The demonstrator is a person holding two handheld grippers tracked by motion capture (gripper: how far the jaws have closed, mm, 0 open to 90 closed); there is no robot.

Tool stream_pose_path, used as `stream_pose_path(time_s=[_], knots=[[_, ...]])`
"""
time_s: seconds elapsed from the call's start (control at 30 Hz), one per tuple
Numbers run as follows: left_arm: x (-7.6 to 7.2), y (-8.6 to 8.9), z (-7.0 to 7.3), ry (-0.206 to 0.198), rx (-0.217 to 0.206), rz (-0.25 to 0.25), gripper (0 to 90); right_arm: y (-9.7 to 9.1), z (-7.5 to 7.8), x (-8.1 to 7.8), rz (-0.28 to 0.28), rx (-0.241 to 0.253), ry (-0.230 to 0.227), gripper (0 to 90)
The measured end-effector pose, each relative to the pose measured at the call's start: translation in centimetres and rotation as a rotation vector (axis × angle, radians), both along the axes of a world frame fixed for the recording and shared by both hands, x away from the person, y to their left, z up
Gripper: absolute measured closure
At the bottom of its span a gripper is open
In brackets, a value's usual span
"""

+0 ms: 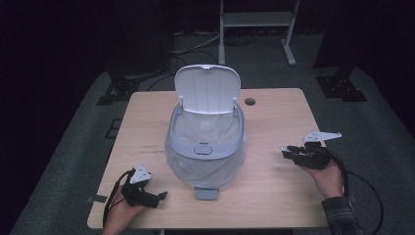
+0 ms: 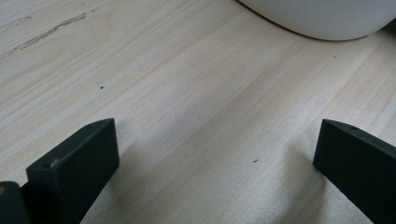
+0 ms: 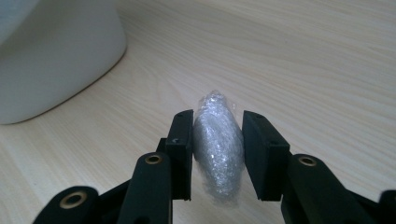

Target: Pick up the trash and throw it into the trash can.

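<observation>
a: which step is this?

b: the carry, i'd say. the right hand-held gripper (image 3: pixel 217 156) is clenched on a crumpled wad of clear plastic wrap (image 3: pixel 218 144), pinched between its two pads, at the right side of the bench (image 1: pixel 274 191), well apart from the bin.

a: and the bin is ready?

b: yes. the white pedal bin (image 1: pixel 205 147) stands in the middle of the bench with its lid (image 1: pixel 207 89) tipped up at the far side and a clear liner bag hanging over the rim, so the mouth is free.

a: what about the other hand?

b: the left hand-held gripper (image 2: pixel 215 158) is released, jaws wide with nothing but bare wood between them, low at the near left, near the bin's base.

a: so the next move?

b: likely swing the wad left and up over the rim, get it above the opening, then let go. the wad is light and springy, so it may cling to a pad; release it well inside the rim.
</observation>
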State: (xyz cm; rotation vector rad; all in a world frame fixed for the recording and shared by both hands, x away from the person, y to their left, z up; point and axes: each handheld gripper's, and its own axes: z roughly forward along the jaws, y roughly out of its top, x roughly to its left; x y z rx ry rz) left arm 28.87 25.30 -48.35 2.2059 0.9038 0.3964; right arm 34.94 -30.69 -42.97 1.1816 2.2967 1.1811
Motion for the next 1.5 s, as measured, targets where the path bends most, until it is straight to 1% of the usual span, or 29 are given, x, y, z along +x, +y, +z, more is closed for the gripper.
stream_pose_path(time_s=[0.13, 0.43, 0.57, 0.63, 1.03, 1.27, 1.5], knots=[[0.0, 0.0, 0.0, 0.000, -0.001, 0.001, 0.0, 0.4, 0.4, -0.4, 0.018, 0.014, -0.010, 64.0], [0.0, 0.0, 0.0, 0.001, 0.004, -0.002, 0.0, 1.5, 1.6, -1.0, 0.071, 0.026, -0.030, 64.0], [0.0, 0.0, 0.0, 0.001, 0.003, -0.002, 0.0, 1.8, 2.1, -1.2, 0.090, 0.048, -0.039, 64.0], [0.0, 0.0, 0.0, 0.001, 0.004, -0.002, 0.0, 1.9, 2.4, -1.3, 0.089, 0.054, -0.033, 64.0], [0.0, 0.0, 0.0, 0.001, 0.003, -0.002, 0.0, 2.4, 4.0, -2.0, 0.131, 0.087, -0.055, 64.1], [0.0, 0.0, 0.0, 0.001, 0.004, -0.002, 0.0, 2.8, 5.0, -2.4, 0.156, 0.089, -0.073, 64.1], [0.0, 0.0, 0.0, 0.001, 0.004, -0.002, 0.0, 3.1, 6.2, -2.9, 0.176, 0.109, -0.090, 64.1]])
